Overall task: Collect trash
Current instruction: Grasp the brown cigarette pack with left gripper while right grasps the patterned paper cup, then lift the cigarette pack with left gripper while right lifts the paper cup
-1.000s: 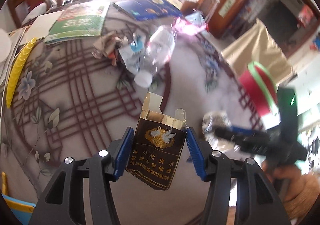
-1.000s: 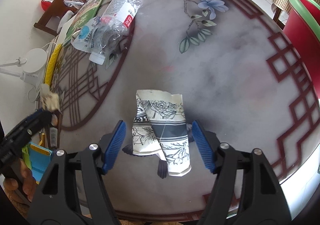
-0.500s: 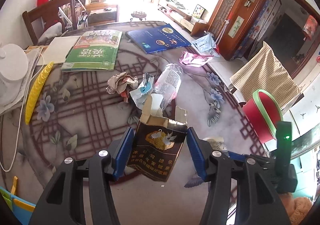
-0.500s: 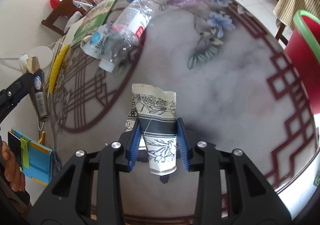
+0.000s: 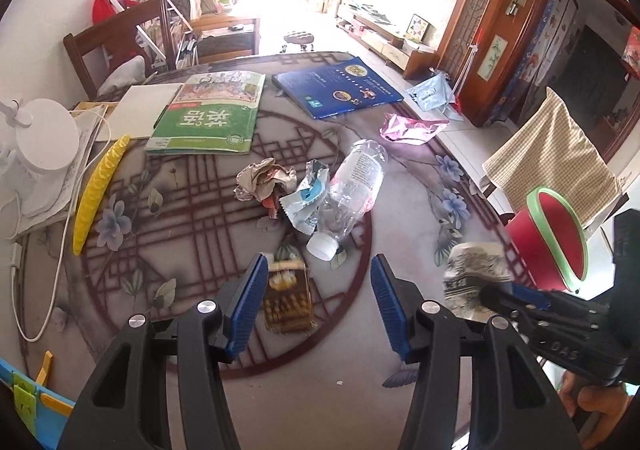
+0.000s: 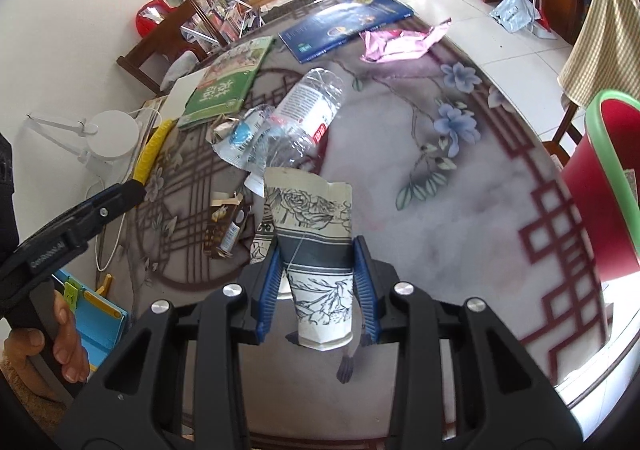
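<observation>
My left gripper (image 5: 320,298) is open, its jaws wide apart above the table. A brown cigarette pack (image 5: 289,300) lies on the table below it, free of the jaws; it also shows in the right wrist view (image 6: 222,228). My right gripper (image 6: 316,290) is shut on a crushed paper cup (image 6: 316,250) with a black flower print, held above the table; the cup also shows in the left wrist view (image 5: 472,274). A clear plastic bottle (image 5: 352,190), a torn wrapper (image 5: 304,198) and crumpled paper (image 5: 264,182) lie mid-table. A pink wrapper (image 5: 408,128) lies farther back.
A red bin with a green rim (image 5: 548,246) stands off the table's right edge, also in the right wrist view (image 6: 604,190). A green book (image 5: 208,118), a blue book (image 5: 340,86), a yellow ruler (image 5: 98,186) and a white lamp base (image 5: 44,138) sit at the back and left.
My left gripper opened and the cigarette pack dropped out onto the table. My right gripper closed on the paper cup and lifted it.
</observation>
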